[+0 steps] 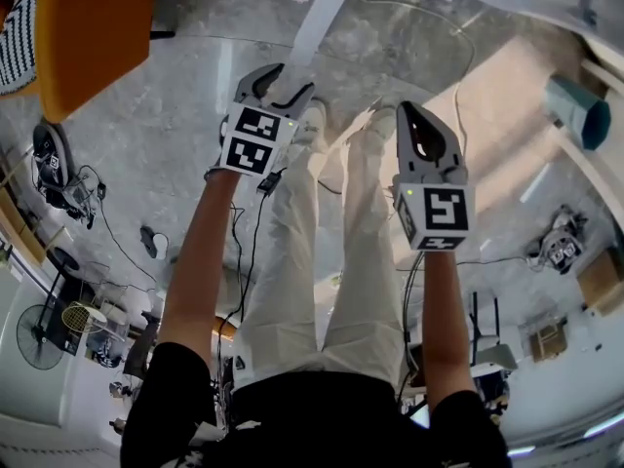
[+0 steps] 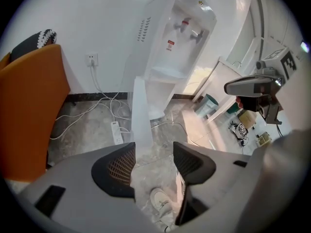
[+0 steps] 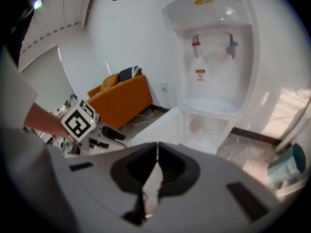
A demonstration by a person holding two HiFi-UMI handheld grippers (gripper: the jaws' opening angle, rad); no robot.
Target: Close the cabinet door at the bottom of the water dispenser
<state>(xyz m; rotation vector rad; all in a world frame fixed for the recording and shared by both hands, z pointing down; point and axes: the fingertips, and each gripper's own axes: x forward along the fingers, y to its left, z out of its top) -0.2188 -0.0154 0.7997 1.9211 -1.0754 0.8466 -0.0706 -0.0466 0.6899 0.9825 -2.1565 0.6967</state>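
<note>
The white water dispenser (image 3: 214, 57) stands against the wall, with red and blue taps above a drip shelf. Its bottom cabinet (image 3: 206, 127) is open, and the white door (image 3: 155, 127) is swung out over the floor. In the left gripper view the dispenser (image 2: 180, 38) is ahead and the door (image 2: 141, 110) is seen edge-on. My left gripper (image 2: 154, 154) is open with nothing between its jaws, short of the door. My right gripper (image 3: 157, 147) is shut on nothing. From the head camera, left gripper (image 1: 292, 78) and right gripper (image 1: 409, 110) hang above the floor, near the door (image 1: 322, 13).
An orange sofa (image 2: 29, 110) stands left of the dispenser. A power strip (image 2: 117, 132) and loose cables lie on the grey floor below a wall socket (image 2: 92, 59). A teal bin (image 2: 209, 103) sits to the right. The person's shoes (image 2: 160, 200) are just behind the grippers.
</note>
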